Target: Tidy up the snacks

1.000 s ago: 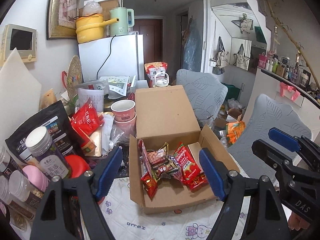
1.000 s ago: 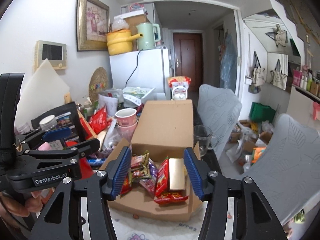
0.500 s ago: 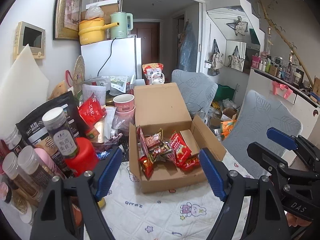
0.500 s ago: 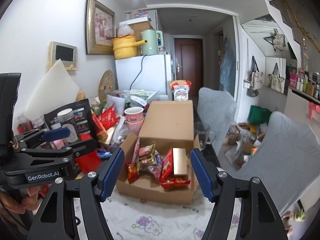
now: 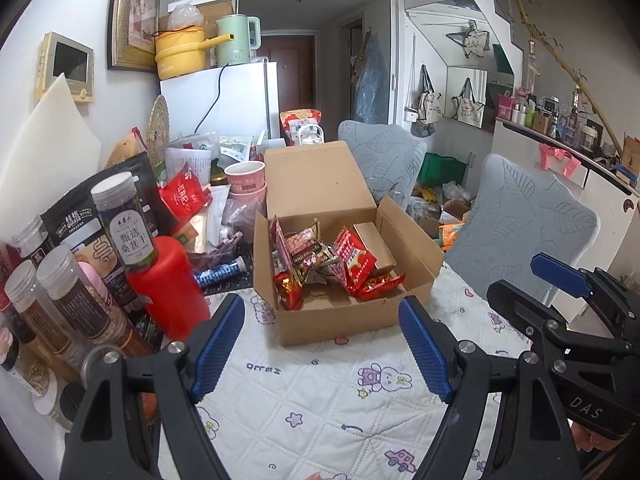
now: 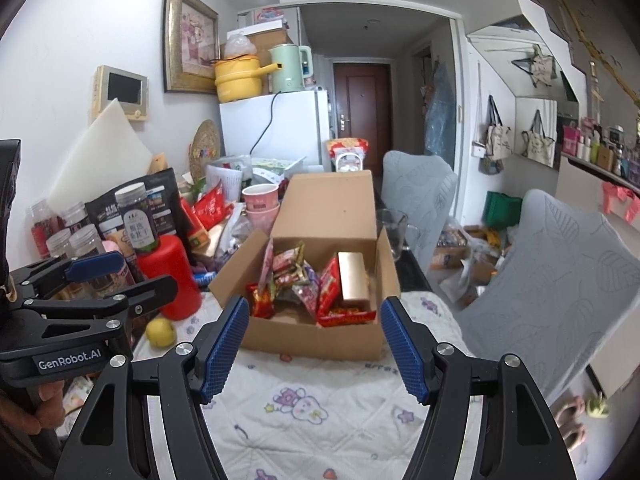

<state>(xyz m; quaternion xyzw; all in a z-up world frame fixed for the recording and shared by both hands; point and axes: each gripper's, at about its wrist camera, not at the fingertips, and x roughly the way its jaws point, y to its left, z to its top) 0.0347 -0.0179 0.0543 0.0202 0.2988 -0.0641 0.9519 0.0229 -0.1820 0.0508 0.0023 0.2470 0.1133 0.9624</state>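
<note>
An open cardboard box (image 5: 414, 256) (image 6: 312, 340) stands on the white quilted cloth (image 5: 320, 408), its lid tipped back. Inside lie several snack packets: red ones (image 5: 356, 258) (image 6: 328, 290), a dark one (image 5: 310, 256), and a gold carton (image 5: 372, 240) (image 6: 352, 276) along the right wall. My left gripper (image 5: 320, 320) hangs open a little short of the box front, nothing between its blue pads. My right gripper (image 6: 314, 320) is also open and empty in front of the box. Each gripper shows side-on at the edge of the other's view.
Left of the box stand several lidded jars (image 5: 120, 216), a red canister (image 5: 168, 284), dark pouches, stacked pink cups (image 5: 246, 178) and a blue tube (image 5: 218, 272). A yellow fruit (image 6: 160, 332) lies by the canister. A glass mug (image 6: 394, 228) and grey chairs (image 5: 520, 220) are at the right.
Both grippers have drawn back from the box and sunk a little, so more cloth shows in front of it. The right gripper's jaws stand wider than a second ago.
</note>
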